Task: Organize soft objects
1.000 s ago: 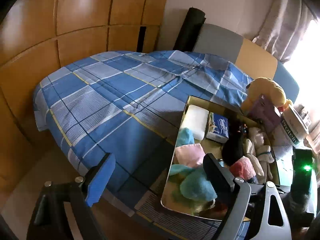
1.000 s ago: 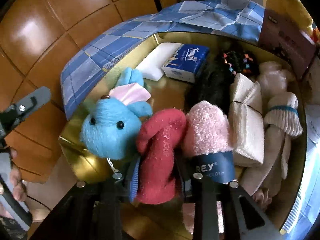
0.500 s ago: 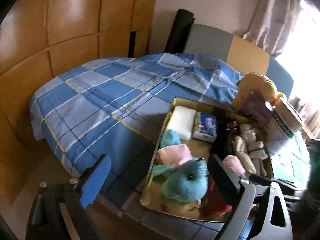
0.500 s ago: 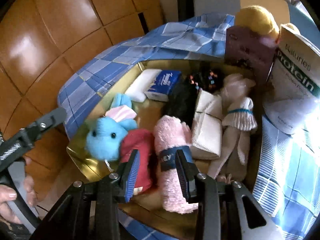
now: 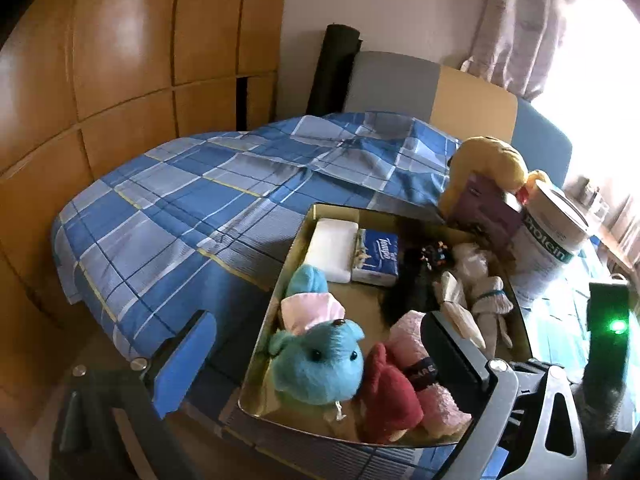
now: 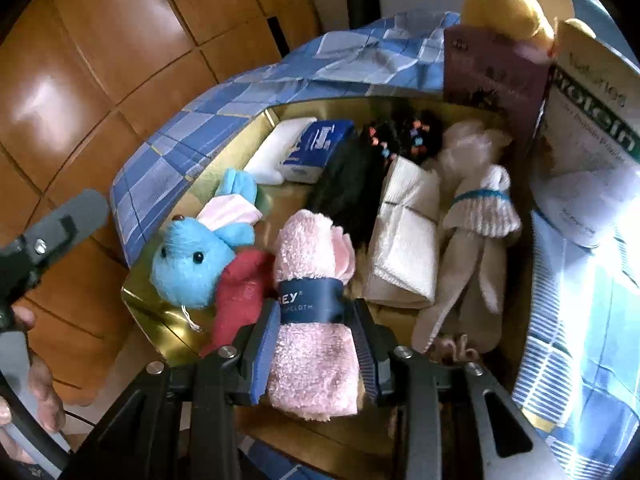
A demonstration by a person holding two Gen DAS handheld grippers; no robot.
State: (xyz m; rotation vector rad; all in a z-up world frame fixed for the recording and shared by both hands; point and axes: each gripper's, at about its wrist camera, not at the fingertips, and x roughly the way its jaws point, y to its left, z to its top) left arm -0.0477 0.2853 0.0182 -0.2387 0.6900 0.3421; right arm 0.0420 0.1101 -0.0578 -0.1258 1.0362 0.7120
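Right gripper [image 6: 316,344]: its two jaws were clamped on a rolled pink washcloth [image 6: 312,320], gripping it at the dark paper band; the roll stuck out both ahead of and behind the pads.
Left gripper [image 5: 320,364]: the jaws were opening — spread wide, with nothing pressed between the pads; the blue teddy sat in the span between them in this view, untouched.
Gold tray [image 6: 144,296]: it lay on the bed, holding the soft things.
Blue teddy [image 6: 188,268]: it lay at the near left corner of the tray, a pink fabric piece [image 6: 228,212] just behind its head.
Red cloth [image 6: 236,292]: it lay between the teddy and the pink washcloth, touching both.
Folded white cloth [image 6: 404,236]: tied with a thin string, it lay to the right of the washcloth.
White socks [image 6: 476,224]: one with a teal stripe — lying along the tray's right side.
Black furry item [image 6: 352,188]: it lay in the tray's middle, with coloured beads at its far end.
Tissue pack [image 6: 316,148]: blue, beside a white pad [image 6: 276,152] at the far left corner.
Bed [image 5: 192,200]: covered in a blue plaid sheet.
Outside the tray: a yellow plush [image 5: 492,160], a purple box [image 5: 484,208] and a protein tub [image 5: 552,240] stood at the far right.
Person's hand [image 6: 40,384]: seen at the left edge of the right wrist view, holding the other gripper's handle.
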